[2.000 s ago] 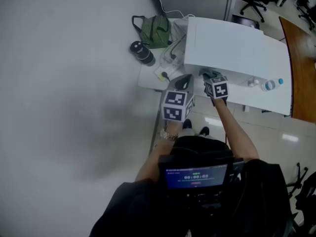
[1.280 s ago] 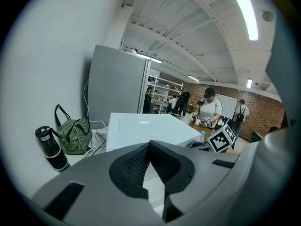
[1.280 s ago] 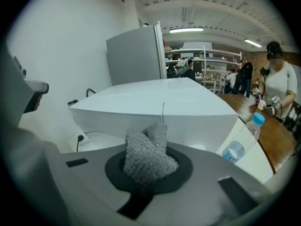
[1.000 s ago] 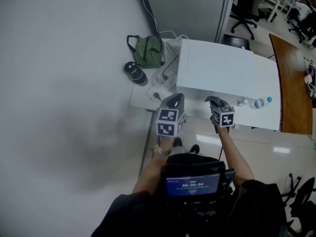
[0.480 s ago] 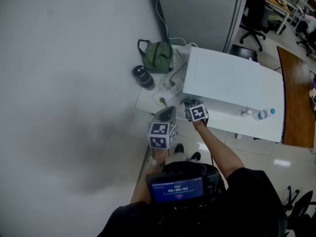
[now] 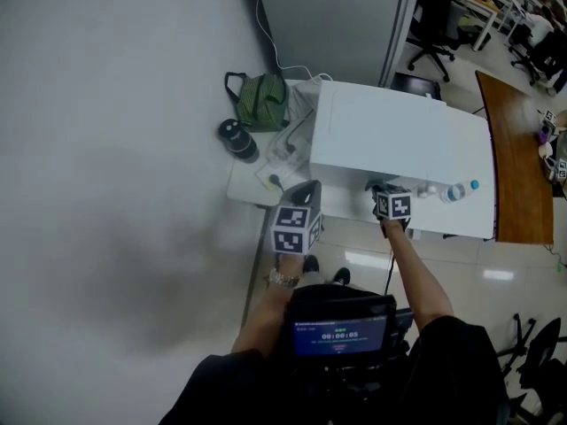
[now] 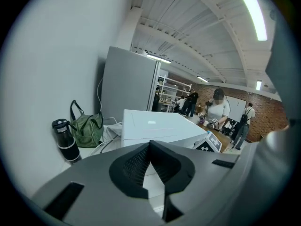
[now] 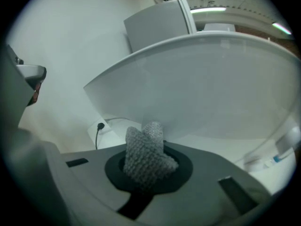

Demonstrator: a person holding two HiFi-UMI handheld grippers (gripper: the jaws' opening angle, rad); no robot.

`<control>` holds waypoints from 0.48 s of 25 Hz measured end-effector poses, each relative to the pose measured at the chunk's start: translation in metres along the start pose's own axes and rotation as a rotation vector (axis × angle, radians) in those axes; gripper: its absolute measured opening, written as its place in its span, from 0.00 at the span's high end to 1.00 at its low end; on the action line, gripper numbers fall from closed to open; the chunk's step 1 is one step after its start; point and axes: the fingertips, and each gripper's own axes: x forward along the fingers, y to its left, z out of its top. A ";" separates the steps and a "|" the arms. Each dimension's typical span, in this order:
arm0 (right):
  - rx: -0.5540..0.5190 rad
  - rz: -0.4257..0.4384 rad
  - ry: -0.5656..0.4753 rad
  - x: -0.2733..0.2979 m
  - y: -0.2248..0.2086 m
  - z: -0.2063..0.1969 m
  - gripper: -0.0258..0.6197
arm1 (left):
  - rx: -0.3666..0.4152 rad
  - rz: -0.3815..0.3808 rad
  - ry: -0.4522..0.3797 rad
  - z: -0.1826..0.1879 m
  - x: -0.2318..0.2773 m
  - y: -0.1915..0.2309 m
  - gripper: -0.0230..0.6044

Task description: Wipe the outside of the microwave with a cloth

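Now: left gripper [image 6: 306,190] is held over the near edge of the white bench [image 6: 241,186], just left of the microwave's front corner. Its jaws are clenched tip to tip with nothing between them. Right gripper [image 6: 379,187] sits at the near face of the white box-shaped microwave [image 6: 390,135], jaws clamped on a bunched grey knitted cloth [image 8: 146,154]. In the right gripper view the cloth's upper tip reaches the microwave's lower front edge. I cannot tell whether it is actually pressing on the surface.

The microwave stands on the bench and takes up most of its right part. To its right, near the front edge, lies a clear plastic bottle with a blue cap [image 6: 456,190]. To its left I note loose white cables [image 6: 288,144], then a black cylindrical flask [image 6: 237,140] standing upright, and behind that a green striped bag [image 6: 261,100]. Beyond the bench stands a tall grey cabinet [image 6: 328,16]. Far right there is a brown wooden table [image 6: 514,149], with black office chairs [image 6: 434,25] past it.
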 end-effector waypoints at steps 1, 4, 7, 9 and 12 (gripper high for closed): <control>0.025 -0.039 0.001 -0.009 -0.021 -0.005 0.94 | 0.004 -0.019 -0.003 0.001 0.005 -0.006 0.96; 0.109 -0.152 -0.018 -0.039 -0.083 -0.019 0.94 | 0.014 -0.066 -0.008 0.003 0.017 -0.023 0.96; 0.158 -0.203 -0.072 -0.057 -0.107 -0.020 0.93 | 0.023 -0.090 -0.001 0.001 0.023 -0.031 0.96; 0.152 -0.183 -0.097 -0.057 -0.095 -0.017 0.94 | 0.028 -0.095 0.002 0.001 0.023 -0.034 0.96; 0.101 -0.077 -0.085 -0.030 -0.039 -0.012 0.93 | 0.025 -0.078 -0.001 0.002 0.018 -0.027 0.96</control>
